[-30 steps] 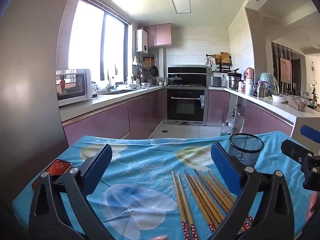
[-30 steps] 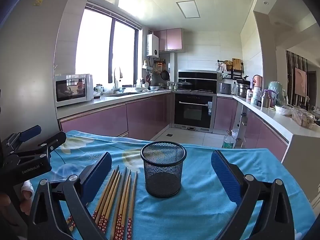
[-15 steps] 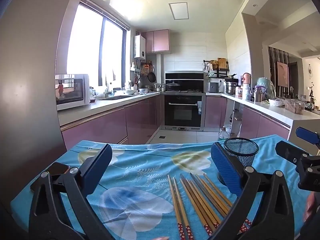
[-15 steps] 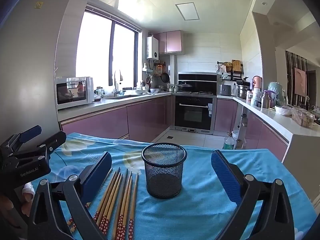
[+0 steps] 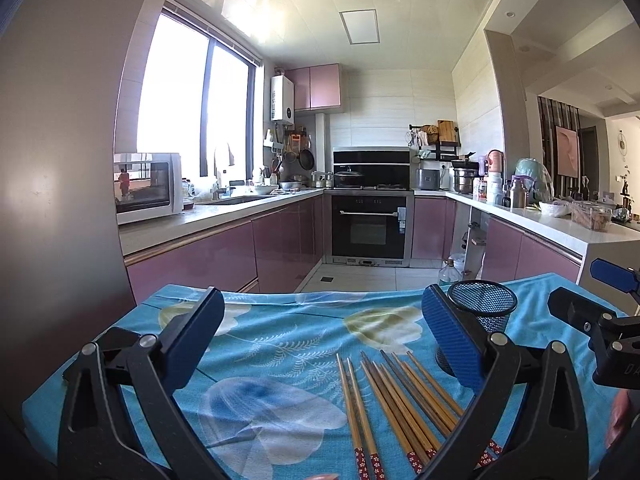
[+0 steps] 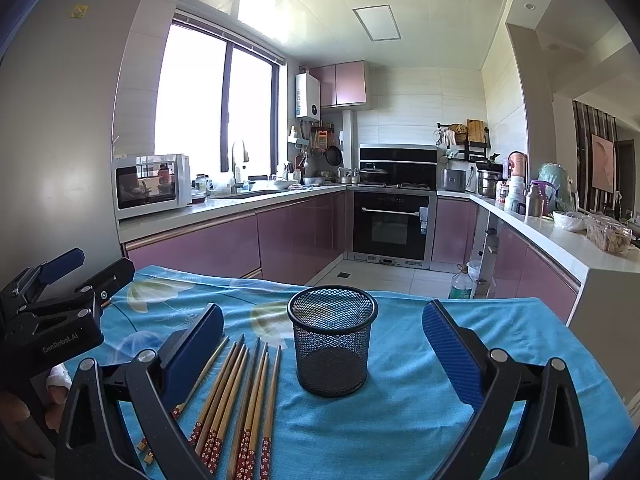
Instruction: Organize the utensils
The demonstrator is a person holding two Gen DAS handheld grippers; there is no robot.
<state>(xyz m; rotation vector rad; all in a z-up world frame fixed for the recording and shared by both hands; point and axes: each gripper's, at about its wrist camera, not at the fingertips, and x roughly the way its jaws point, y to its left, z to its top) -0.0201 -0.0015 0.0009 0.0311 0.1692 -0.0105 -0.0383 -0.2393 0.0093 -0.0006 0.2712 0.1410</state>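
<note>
On blue floral cloth [image 6: 420, 400], bamboo chopsticks [image 6: 240, 396] (red-patterned ends), beside mesh cup [image 6: 332, 344]

on the cloth [image 5: 280, 344] lie about ten chopsticks [image 5: 400, 396], though the gripper fingers hide some and the exact count is unclear. one mesh cup [image 6: 333, 340] stands beside them. two grippers show, left [image 5: 320, 332] and right [image 6: 322, 340].

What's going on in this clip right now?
A person holds a two-finger gripper in each hand above a table with a blue floral cloth. The left gripper and right gripper are both open and hold nothing. A row of chopsticks lies flat on the cloth beside an upright black mesh cup, which looks empty. No chopstick has been picked up yet.
</note>
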